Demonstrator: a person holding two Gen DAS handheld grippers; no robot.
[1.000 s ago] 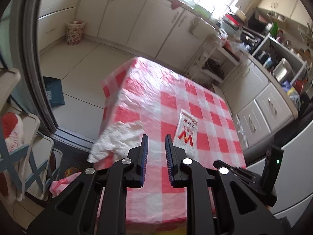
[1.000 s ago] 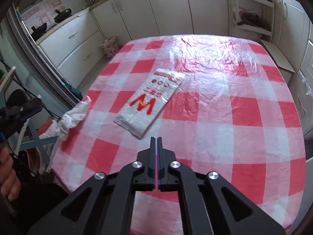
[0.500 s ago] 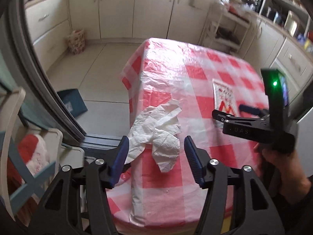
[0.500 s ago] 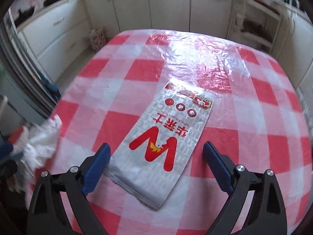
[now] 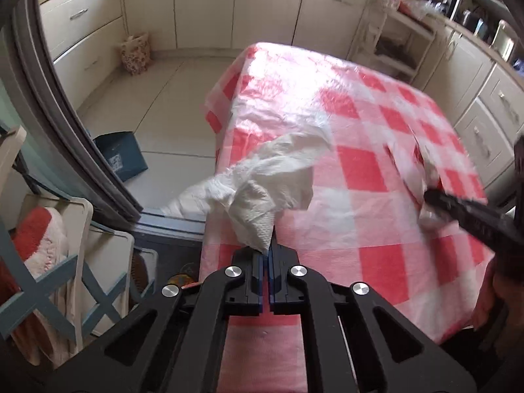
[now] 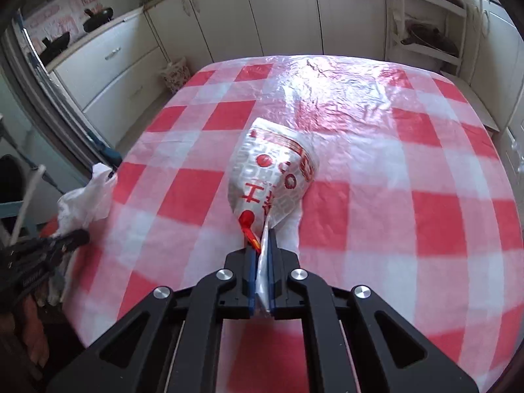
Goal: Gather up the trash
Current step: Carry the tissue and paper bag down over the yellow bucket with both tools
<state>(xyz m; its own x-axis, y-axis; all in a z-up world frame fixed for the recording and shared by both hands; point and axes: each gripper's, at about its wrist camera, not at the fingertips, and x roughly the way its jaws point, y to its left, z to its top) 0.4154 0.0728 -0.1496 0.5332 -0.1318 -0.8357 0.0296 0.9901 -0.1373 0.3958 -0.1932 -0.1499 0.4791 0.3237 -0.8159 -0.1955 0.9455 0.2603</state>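
Note:
A crumpled white paper towel (image 5: 275, 177) lies at the near left corner of the red-and-white checked table (image 5: 360, 170). My left gripper (image 5: 266, 252) is shut on its near end. In the right wrist view a white snack wrapper (image 6: 271, 177) with red print bunches up from the checked table (image 6: 409, 170), and my right gripper (image 6: 260, 249) is shut on its near end. The same paper towel (image 6: 85, 199) shows at the left table edge with the left gripper's fingers (image 6: 65, 240) on it. The right gripper's fingers (image 5: 458, 206) and the held wrapper (image 5: 422, 170) appear blurred at the right of the left wrist view.
A floral bag (image 5: 136, 54) stands on the floor by the cream cabinets (image 5: 203, 6). A blue box (image 5: 121, 157) sits on the floor left of the table. A white rack (image 5: 49, 262) with a red-and-white cloth stands at the near left. A shelf unit (image 6: 425, 32) is beyond the table.
Both grippers went from wide open to shut: the left one on the paper towel, the right one on the wrapper, which now bunches up off the cloth.

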